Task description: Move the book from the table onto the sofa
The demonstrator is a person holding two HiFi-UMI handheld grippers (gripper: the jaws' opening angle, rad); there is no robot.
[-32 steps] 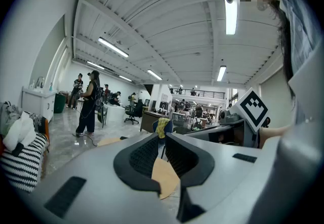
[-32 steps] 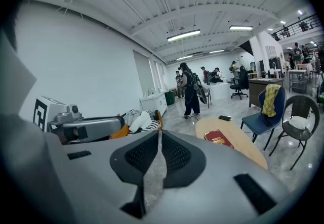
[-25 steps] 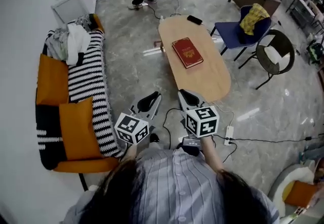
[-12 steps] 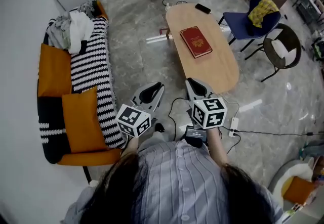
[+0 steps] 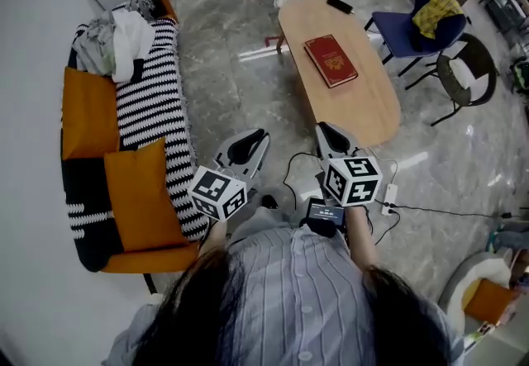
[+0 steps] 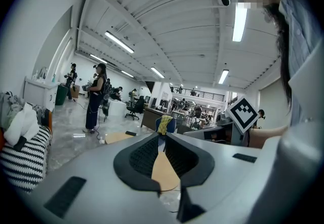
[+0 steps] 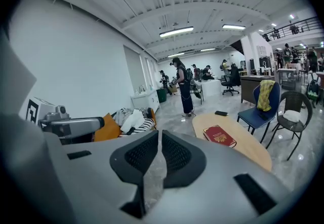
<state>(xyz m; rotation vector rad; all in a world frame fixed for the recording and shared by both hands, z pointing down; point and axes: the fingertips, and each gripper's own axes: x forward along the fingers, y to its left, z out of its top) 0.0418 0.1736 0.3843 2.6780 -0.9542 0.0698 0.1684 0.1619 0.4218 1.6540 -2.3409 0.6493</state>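
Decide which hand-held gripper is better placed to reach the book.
Right, probably: the right hand-held gripper is by the table's near end, closer to the book than the left hand-held gripper.

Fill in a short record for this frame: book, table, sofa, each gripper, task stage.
book: red hardcover book, closed, lying flat on the table
table: oval light-wood coffee table, with a black phone at its far end
sofa: sofa with orange cushions and a black-and-white striped throw, left of the table across open floor
left gripper: shut, empty, short of the table
right gripper: shut, empty, short of the table
task stage: book not yet picked up
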